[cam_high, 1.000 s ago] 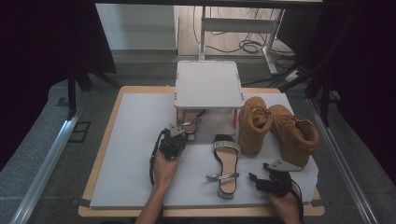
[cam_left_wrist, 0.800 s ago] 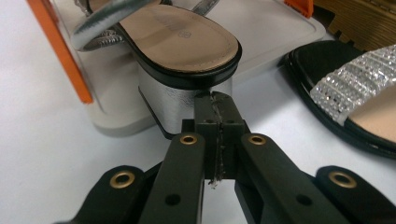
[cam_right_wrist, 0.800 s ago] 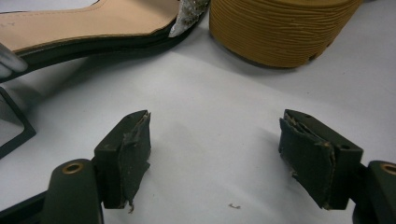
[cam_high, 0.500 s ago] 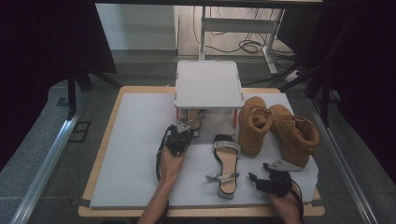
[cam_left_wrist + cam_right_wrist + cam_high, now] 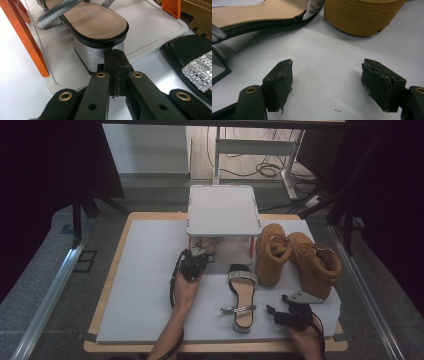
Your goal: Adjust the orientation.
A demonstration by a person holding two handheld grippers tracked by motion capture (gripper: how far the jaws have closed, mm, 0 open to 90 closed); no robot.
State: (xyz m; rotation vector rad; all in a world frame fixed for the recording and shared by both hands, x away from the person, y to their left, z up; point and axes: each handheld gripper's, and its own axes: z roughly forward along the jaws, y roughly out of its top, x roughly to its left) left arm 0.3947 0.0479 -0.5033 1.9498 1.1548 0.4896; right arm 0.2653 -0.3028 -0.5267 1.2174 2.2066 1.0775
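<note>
While the left gripper sits with its jaws pressed flat together, nothing between them, its tip is right up against the silver block heel of the sandal on the rack, so it looks like it's nudging that shoe further onto the low white shelf with the orange legs rather than gripping it. That sandal is under the rack's top tray, toward the back middle of the white mat.

Handling guess: it's light, with a stiff sole and a hard, smooth heel block, so closed jaws could skid off the shiny side and twist it. The thin straps are floppy, poor for steering. I'd grab the sole edge just ahead of the heel, or pinch the heel itself.

The right gripper rests near the front edge, jaws wide and empty, just short of the second sandal lying flat beside the tan boots
</note>
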